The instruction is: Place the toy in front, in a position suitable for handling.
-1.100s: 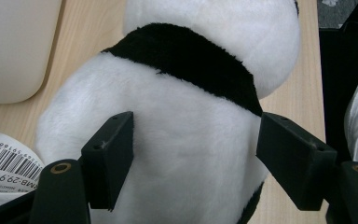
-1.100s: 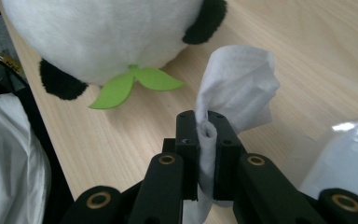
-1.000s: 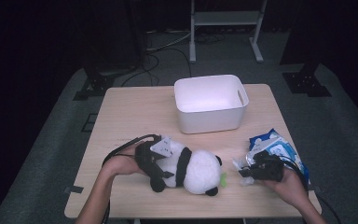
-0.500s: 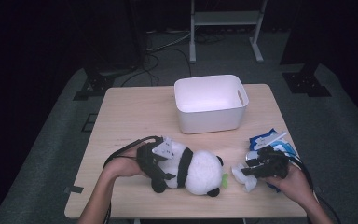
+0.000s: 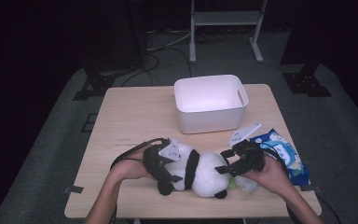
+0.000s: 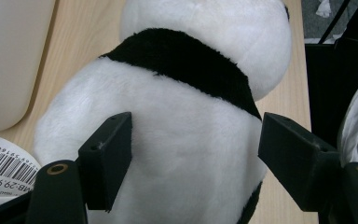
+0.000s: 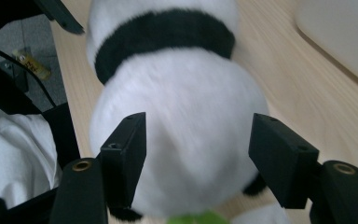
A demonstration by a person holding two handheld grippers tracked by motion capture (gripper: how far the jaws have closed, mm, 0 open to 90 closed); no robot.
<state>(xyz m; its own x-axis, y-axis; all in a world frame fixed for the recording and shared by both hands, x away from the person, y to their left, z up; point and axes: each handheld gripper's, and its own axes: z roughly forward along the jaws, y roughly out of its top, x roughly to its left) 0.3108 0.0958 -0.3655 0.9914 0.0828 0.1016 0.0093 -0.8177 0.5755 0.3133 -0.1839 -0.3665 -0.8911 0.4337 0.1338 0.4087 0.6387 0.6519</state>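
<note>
Panda plush (image 5: pixel 199 171) lies on the table's (image 5: pixel 130 116) near edge, in front of the white bin (image 5: pixel 210 102), left gripper (image 5: pixel 161 164) and right gripper (image 5: pixel 230 163) at its ends. Left gripper view: jaws spread around its body. Right gripper view: jaws spread around its head.

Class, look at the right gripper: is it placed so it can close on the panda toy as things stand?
Probably yes. The right gripper has its jaws open on either side of the panda toy, whose white end sits between them with nothing in between. The left gripper works the toy's other end.
</note>
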